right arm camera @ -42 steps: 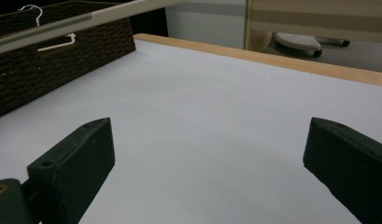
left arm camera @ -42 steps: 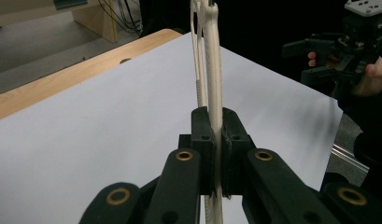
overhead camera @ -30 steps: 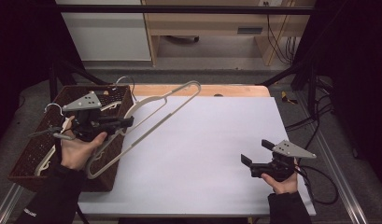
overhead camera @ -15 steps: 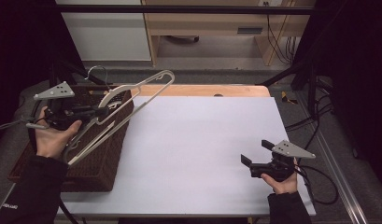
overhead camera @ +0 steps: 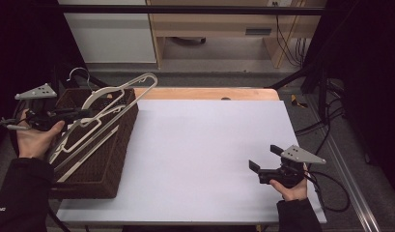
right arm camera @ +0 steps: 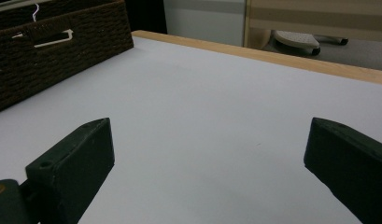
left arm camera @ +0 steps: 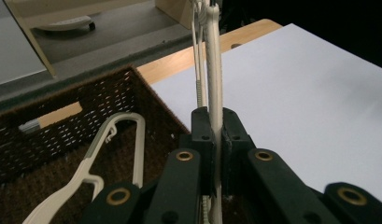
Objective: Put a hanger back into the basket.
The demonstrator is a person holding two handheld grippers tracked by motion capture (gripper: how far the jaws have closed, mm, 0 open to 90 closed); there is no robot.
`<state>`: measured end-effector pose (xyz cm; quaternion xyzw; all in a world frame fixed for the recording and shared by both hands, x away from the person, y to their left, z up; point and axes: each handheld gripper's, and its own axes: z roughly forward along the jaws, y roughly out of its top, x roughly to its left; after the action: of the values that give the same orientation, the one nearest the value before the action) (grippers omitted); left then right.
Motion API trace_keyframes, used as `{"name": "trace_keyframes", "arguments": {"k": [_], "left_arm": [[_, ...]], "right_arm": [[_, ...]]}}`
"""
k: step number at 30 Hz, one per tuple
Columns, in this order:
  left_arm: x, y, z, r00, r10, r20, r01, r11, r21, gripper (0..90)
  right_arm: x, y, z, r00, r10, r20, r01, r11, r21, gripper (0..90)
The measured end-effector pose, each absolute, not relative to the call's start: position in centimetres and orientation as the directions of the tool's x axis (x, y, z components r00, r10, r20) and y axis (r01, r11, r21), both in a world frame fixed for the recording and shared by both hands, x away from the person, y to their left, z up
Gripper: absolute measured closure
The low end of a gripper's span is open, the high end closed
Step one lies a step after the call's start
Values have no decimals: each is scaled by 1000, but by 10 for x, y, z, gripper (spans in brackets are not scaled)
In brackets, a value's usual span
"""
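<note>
At the left of the high view, the left gripper (overhead camera: 84, 114) was held above the brown woven basket (overhead camera: 115, 159), its fingers (left arm camera: 201, 135) clamped tight on a cream hanger (overhead camera: 120, 94). In the left gripper view the hanger's bar ran upright between the closed fingers toward the top of the frame. The hanger sat tilted over the basket's upper portion, its far end reaching past the basket rim. More cream hangers (left arm camera: 118, 154) lay inside the basket. At the lower right of the high view, the right gripper (overhead camera: 260, 163) rested low over the white table (overhead camera: 204, 145), fingers (right arm camera: 74, 163) spread wide and holding nothing, well apart from the basket.
</note>
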<state>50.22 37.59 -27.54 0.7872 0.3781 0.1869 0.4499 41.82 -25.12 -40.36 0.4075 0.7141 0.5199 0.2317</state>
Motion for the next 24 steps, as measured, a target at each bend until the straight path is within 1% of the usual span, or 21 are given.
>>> {"name": "trace_keyframes", "arguments": {"k": [15, 19, 24], "left_arm": [[502, 421, -291, 599, 799, -54, 451, -281, 847, 861], [500, 430, -296, 590, 806, -41, 464, -297, 835, 861], [497, 439, -302, 582, 812, -45, 465, -287, 837, 861]], "right_arm": [[420, -250, -405, -556, 826, 90, 346, 132, 929, 19], [420, -250, -406, -558, 825, 92, 349, 133, 928, 19], [420, -250, -406, -557, 826, 92, 349, 132, 928, 19]]}}
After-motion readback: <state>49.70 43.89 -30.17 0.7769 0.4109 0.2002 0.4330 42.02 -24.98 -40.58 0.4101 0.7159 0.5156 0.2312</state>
